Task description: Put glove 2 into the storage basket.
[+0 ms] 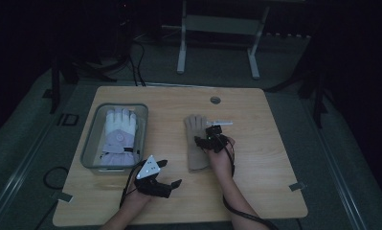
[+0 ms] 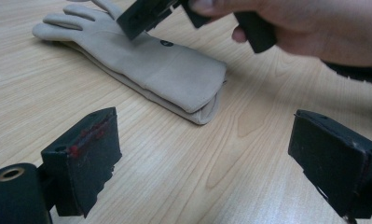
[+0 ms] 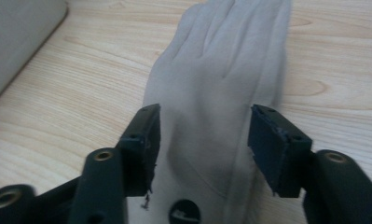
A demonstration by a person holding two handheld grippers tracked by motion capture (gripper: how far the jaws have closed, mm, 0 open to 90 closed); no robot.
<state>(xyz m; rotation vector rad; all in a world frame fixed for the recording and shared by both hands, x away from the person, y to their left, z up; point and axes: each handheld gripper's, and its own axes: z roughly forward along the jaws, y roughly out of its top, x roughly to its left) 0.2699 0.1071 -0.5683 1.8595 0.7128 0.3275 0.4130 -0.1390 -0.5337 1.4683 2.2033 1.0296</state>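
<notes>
light wood table, grey floor, dark room

In the right gripper view, the beige glove is cut off at the top and bottom edges, and its small dark mark is too blurred to be read. In the high view, the glove's cuff is partly covered by the right hand, and the grey bin's near corner by the left gripper.

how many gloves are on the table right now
2: a white glove lying in the grey bin at the table's left, and a beige glove flat on the wood mid-table, under the right gripper.
</notes>
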